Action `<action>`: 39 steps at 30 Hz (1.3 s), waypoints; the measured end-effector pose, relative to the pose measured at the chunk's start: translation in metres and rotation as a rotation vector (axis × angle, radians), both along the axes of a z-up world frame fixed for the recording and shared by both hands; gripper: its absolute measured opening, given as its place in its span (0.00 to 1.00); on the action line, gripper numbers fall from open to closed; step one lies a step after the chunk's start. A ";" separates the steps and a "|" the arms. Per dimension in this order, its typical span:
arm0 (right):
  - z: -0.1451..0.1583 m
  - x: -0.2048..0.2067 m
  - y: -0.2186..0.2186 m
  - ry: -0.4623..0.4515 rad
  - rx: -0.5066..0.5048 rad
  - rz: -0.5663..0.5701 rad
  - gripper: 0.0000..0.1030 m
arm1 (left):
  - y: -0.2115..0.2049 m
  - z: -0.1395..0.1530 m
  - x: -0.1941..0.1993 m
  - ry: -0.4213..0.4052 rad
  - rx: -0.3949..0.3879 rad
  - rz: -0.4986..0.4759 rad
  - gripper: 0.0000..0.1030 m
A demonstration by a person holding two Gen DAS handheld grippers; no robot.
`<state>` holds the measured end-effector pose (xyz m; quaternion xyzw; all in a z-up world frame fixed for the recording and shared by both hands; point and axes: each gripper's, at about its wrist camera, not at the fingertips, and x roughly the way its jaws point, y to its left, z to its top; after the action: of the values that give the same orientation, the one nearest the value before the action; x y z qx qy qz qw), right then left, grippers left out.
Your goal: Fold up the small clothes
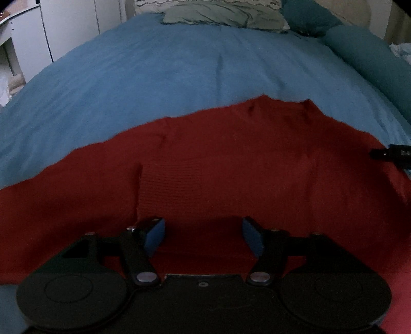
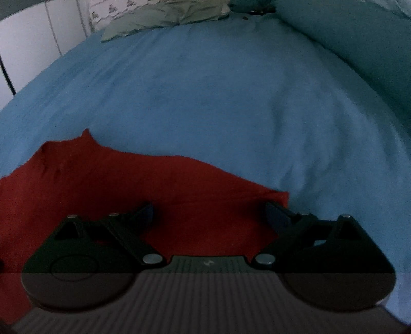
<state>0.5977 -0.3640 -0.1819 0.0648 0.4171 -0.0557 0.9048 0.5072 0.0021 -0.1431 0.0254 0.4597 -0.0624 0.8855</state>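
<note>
The dark red knitted garment (image 1: pixel 231 164) lies spread on the blue bed cover (image 1: pixel 159 77), its far edge well short of the crumpled pale green pillow (image 1: pixel 226 14) at the head of the bed. A ribbed panel with a vertical crease along its left side shows in the middle of the fabric in the left wrist view.

The left gripper (image 1: pixel 204 235) hangs low over the near part of the garment with its jaws spread; nothing sits between the blue pads (image 1: pixel 155 236). The right gripper (image 2: pixel 209 214) is likewise spread apart, placed over the garment's right-hand corner (image 2: pixel 280 197), where red fabric meets the blue cover. Whether either claw touches the cloth cannot be confirmed, as both views are dim.

Progress assessment: the garment appears laid out roughly flat, with no clear full fold yet visible; the central crease may mark a partial one. Remaining work, by this judgement: grasp the near edge or corners, carry them over, and flatten the result.

A teal bolster (image 1: pixel 367 64) lies along the right side of the bed.
</note>
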 end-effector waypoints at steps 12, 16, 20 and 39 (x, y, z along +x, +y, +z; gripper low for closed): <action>0.127 -0.084 0.058 -0.102 0.140 0.029 1.00 | 0.100 0.109 -0.068 -0.101 -0.019 0.168 0.90; 0.139 -0.103 0.107 -0.051 0.180 0.059 1.00 | 0.168 0.125 -0.095 -0.138 -0.047 0.306 1.00; 0.138 -0.117 0.157 -0.038 0.204 0.061 1.00 | 0.234 0.122 -0.109 -0.125 -0.045 0.442 1.00; 0.073 -0.129 0.285 0.048 0.124 0.127 1.00 | 0.394 0.021 -0.124 -0.114 -0.142 0.785 0.51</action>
<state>0.4682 -0.0787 -0.1085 0.0928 0.4446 0.0264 0.8905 0.3829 0.3957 -0.1225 -0.2101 0.3792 0.2506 0.8656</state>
